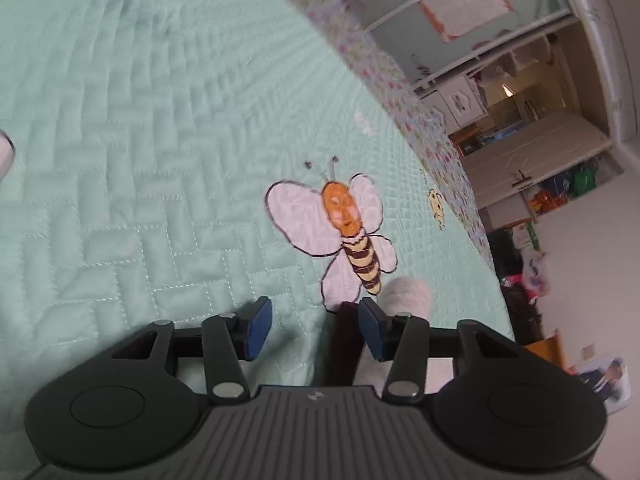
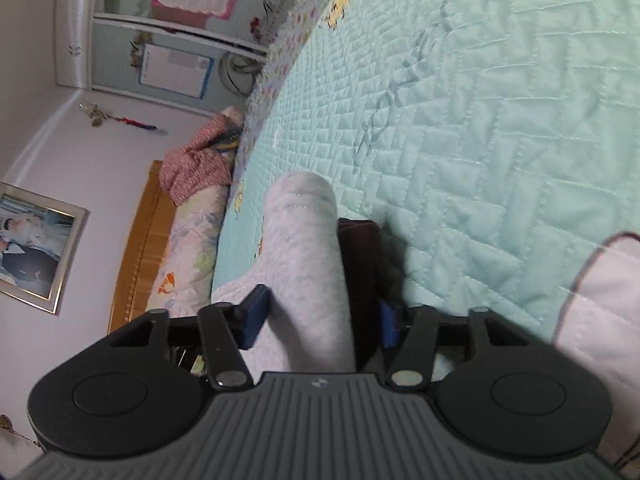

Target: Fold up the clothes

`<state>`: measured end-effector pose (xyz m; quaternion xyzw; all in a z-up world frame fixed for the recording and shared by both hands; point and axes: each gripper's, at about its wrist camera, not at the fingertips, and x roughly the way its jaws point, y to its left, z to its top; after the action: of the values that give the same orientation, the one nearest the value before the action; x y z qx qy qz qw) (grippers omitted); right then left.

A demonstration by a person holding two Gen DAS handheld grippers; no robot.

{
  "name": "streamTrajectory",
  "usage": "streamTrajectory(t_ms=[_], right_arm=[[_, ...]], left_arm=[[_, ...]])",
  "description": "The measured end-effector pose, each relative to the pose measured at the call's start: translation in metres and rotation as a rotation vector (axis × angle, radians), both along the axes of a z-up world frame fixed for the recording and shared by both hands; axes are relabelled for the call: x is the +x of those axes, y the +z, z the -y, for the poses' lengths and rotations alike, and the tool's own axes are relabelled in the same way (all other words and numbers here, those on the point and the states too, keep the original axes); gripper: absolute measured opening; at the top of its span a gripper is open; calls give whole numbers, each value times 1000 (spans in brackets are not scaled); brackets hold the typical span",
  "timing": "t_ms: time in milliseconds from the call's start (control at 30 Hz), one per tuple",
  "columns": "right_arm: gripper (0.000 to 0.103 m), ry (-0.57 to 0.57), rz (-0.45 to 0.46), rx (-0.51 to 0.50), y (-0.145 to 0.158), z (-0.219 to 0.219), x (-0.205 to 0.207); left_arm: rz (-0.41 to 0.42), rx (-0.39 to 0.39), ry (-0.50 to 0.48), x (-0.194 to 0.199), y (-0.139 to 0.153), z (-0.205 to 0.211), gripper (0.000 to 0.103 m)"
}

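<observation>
In the right wrist view a light grey garment (image 2: 308, 264), folded into a long roll, lies beside a dark garment (image 2: 360, 256) on the mint quilted bedspread (image 2: 480, 120). My right gripper (image 2: 322, 322) is shut on both, with the grey roll against one blue pad and the dark cloth against the other. In the left wrist view my left gripper (image 1: 314, 330) stands open over the bedspread (image 1: 140, 160). The dark cloth (image 1: 344, 344) runs up beside the right pad. The grey cloth (image 1: 406, 296) shows just beyond it. The left pad touches nothing.
A bee picture (image 1: 352, 232) is stitched on the quilt ahead of the left gripper. The bed's floral border (image 1: 384, 72) marks its edge, with wardrobe doors (image 1: 460, 0) and shelves beyond. A pink garment (image 2: 196, 168) lies on a pillow by the wooden headboard (image 2: 140, 248).
</observation>
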<state>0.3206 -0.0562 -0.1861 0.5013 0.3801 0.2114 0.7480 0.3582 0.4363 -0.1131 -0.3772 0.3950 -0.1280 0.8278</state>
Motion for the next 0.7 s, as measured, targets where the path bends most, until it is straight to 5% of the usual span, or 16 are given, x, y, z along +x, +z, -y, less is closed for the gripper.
streamTrajectory(t_ms=[167,300,500,700], right_arm=[[53,-8,-1,-11,1,-1,-6],[55,15,-10,-15,1,-1,-2],[55,83,2,-4,-1,-1,9],[55,147,30,21,-4,1,16]], left_arm=[[39,-10,-82,4,17,16,55],[-38,-9,-92,26,-3,26,56],[7,-126,-87,33,-10,23,58],[-39,-45,-152,40,-16,27,62]])
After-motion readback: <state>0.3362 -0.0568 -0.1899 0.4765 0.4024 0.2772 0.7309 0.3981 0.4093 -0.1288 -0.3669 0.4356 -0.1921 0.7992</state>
